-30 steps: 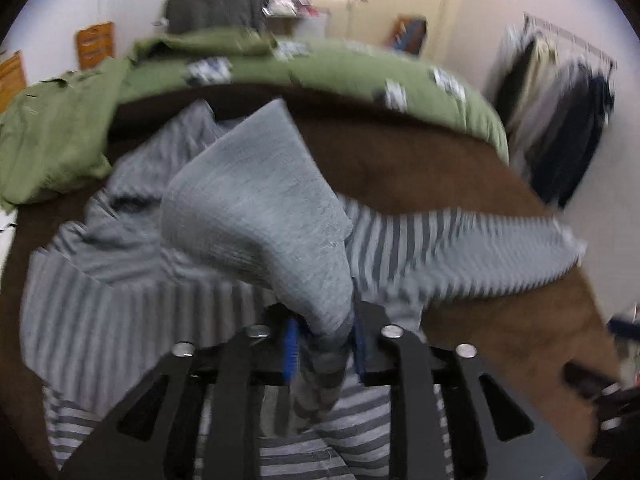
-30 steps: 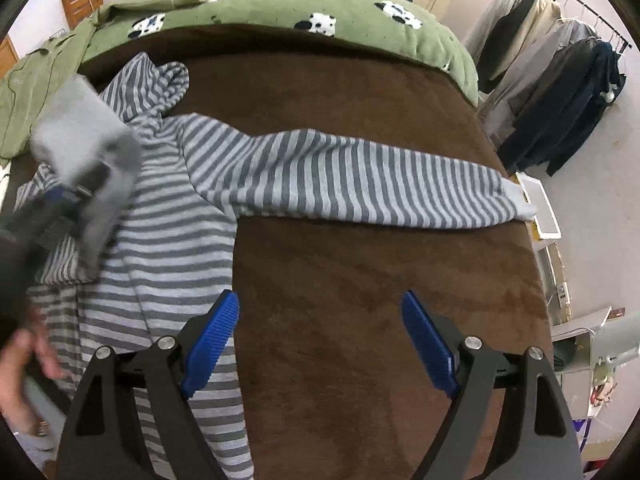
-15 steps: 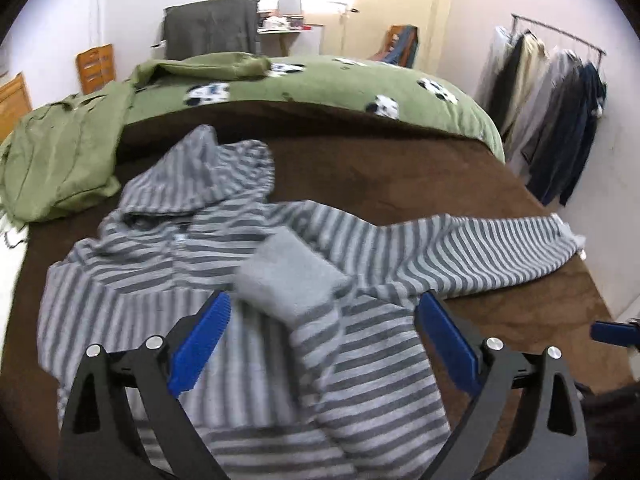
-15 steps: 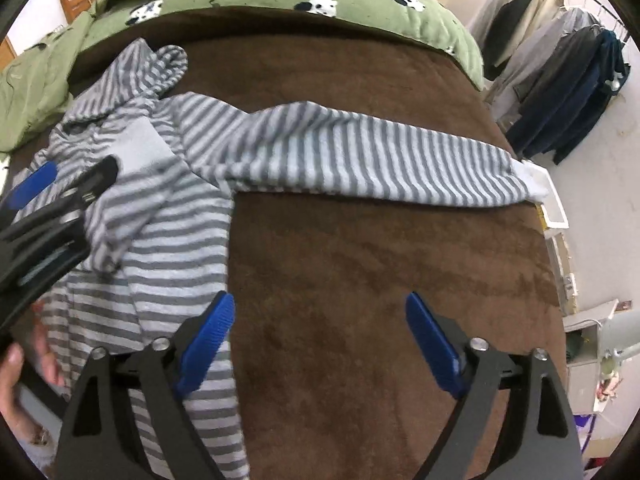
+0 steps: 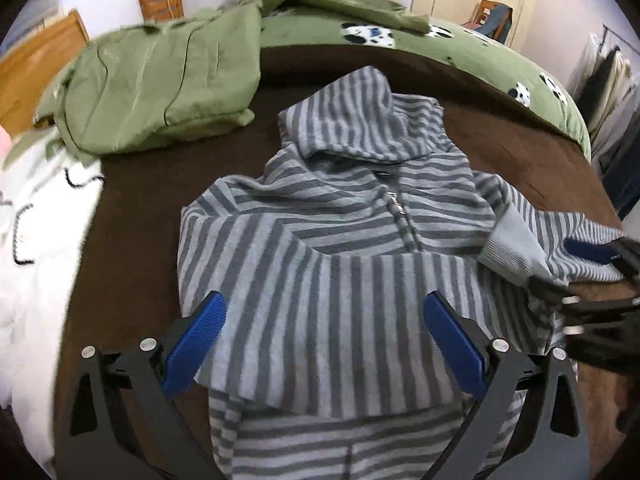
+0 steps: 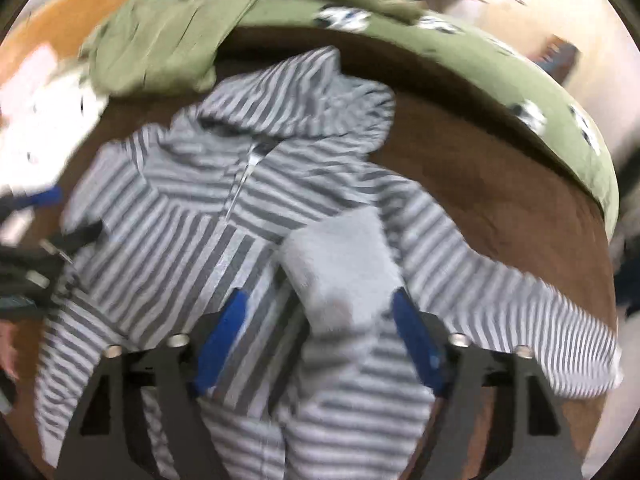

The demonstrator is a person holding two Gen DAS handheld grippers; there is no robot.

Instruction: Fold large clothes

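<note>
A grey striped hoodie (image 5: 352,240) lies face up on the brown bedspread (image 5: 132,216), hood (image 5: 360,116) toward the green quilt (image 5: 500,60), zip running down the chest. One sleeve is folded across the front, its plain grey cuff (image 6: 340,268) resting near the middle of the body; the other sleeve (image 6: 520,308) stretches out to the side over the brown cover. The left gripper (image 5: 324,344) hovers over the lower chest with its blue pads spread wide and nothing pinched between them — its jaws have just been opening. The right gripper (image 6: 320,340) straddles the folded cuff, its jaws having just been closing, yet the pads stand clear of the fabric on both sides, so the cuff sits between them ungrasped. A folded green garment (image 5: 160,84) lies beside the hood, apart from the hoodie. The right wrist view is blurred.
</note>
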